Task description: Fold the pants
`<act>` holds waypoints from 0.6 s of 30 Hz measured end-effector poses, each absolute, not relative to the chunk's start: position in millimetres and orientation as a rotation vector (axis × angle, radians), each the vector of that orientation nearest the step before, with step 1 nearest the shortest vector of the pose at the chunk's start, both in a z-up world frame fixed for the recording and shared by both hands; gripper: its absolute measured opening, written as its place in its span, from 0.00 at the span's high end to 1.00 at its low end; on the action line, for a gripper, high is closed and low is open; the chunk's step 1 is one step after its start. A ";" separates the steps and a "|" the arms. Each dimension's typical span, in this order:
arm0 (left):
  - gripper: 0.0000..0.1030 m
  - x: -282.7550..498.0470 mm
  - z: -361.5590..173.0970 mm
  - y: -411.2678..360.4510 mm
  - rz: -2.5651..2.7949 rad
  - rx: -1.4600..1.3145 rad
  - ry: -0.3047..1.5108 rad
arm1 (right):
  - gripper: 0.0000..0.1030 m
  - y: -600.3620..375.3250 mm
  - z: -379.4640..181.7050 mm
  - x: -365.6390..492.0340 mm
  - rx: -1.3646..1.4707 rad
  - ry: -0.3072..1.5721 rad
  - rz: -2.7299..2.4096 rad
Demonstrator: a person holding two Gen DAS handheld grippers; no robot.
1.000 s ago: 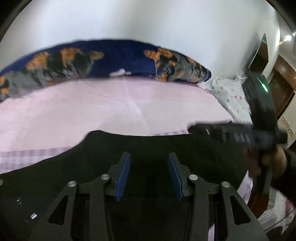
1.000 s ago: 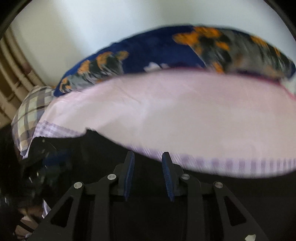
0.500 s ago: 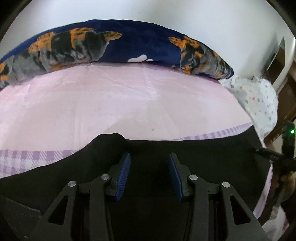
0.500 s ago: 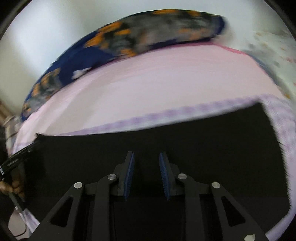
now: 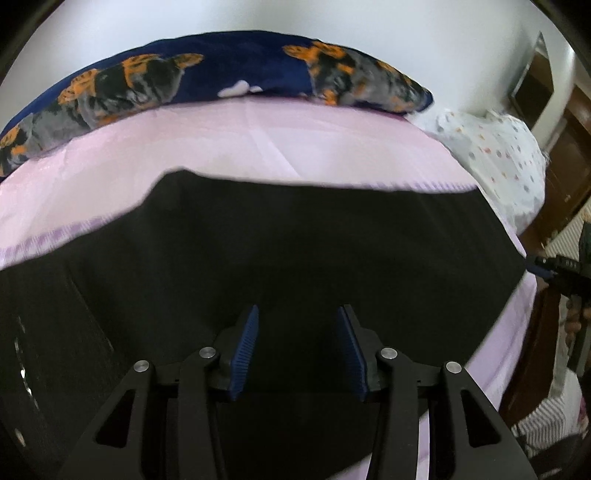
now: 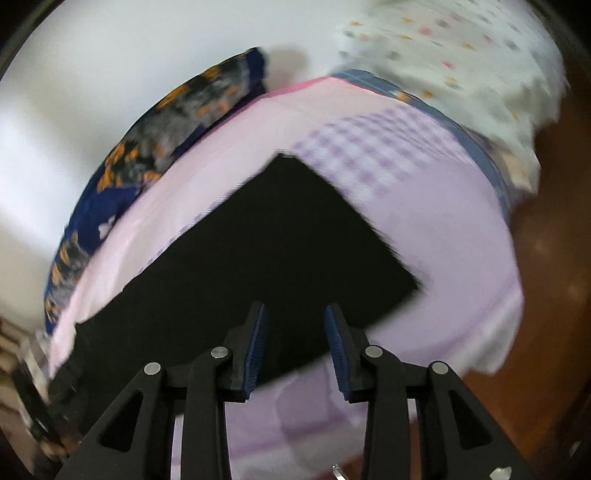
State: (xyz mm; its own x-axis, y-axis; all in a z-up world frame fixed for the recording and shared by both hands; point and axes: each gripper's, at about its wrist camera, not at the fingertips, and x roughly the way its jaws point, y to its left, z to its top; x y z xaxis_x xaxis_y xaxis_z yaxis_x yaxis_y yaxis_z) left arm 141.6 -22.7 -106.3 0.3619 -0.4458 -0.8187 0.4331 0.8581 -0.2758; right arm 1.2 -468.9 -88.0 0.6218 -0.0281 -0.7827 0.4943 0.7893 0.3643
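Pants (image 5: 295, 258) flat, long axis left-right

White wall (image 5: 295, 14) behind pink-sheeted bed (image 5: 258, 147).

Left wrist camera is sitting low behind the left gripper (image 5: 297, 347), facing forward across the black pants (image 5: 288, 254) toward the navy orange-patterned blanket (image 5: 236, 70) along the far white wall, close over the cloth. Right wrist camera is looking from behind the right gripper (image 6: 295, 345), rolled sideways, near the bed's edge and facing the pants' (image 6: 266, 243) end. Both views are sharing the pants, the pink bedsheet (image 5: 258, 144) (image 6: 443, 240), the blanket (image 6: 155, 140) and the dotted white bedding (image 5: 491, 147) (image 6: 443, 48).
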 end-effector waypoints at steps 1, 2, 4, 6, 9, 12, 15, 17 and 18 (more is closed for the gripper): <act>0.55 136.5 -107.2 -23.8 -0.574 -0.018 1.068 | 0.69 -473.7 -90.1 -6.8 0.628 0.853 -0.332; 0.55 131.4 -108.4 -24.7 -0.579 -0.024 1.078 | 0.69 -477.5 -92.3 -13.4 0.653 0.848 -0.340; 0.54 120.5 -109.7 -26.8 -0.585 -0.020 1.078 | 0.69 -483.9 -97.1 -22.5 0.695 0.839 -0.344; 0.54 113.1 -109.2 -28.9 -0.584 -0.003 1.074 | 0.69 -489.6 -102.9 -24.8 0.730 0.839 -0.342; 0.53 106.4 -108.7 -29.1 -0.582 -0.011 1.079 | 0.69 -497.6 -108.9 -24.6 0.762 0.826 -0.349; 0.52 101.5 -108.5 -31.3 -0.571 0.000 1.071 | 0.69 -507.1 -113.5 -21.5 0.780 0.791 -0.350; 0.49 100.1 -108.6 -34.0 -0.567 0.012 1.069 | 0.70 -517.3 -114.9 -12.0 0.795 0.754 -0.344; 0.47 99.1 -109.0 -36.5 -0.567 0.026 1.064 | 0.81 -521.7 -115.6 -5.4 0.804 0.747 -0.341; 0.46 98.2 -109.2 -37.8 -0.565 0.032 1.061 | 0.88 -523.6 -117.0 -2.2 0.805 0.755 -0.346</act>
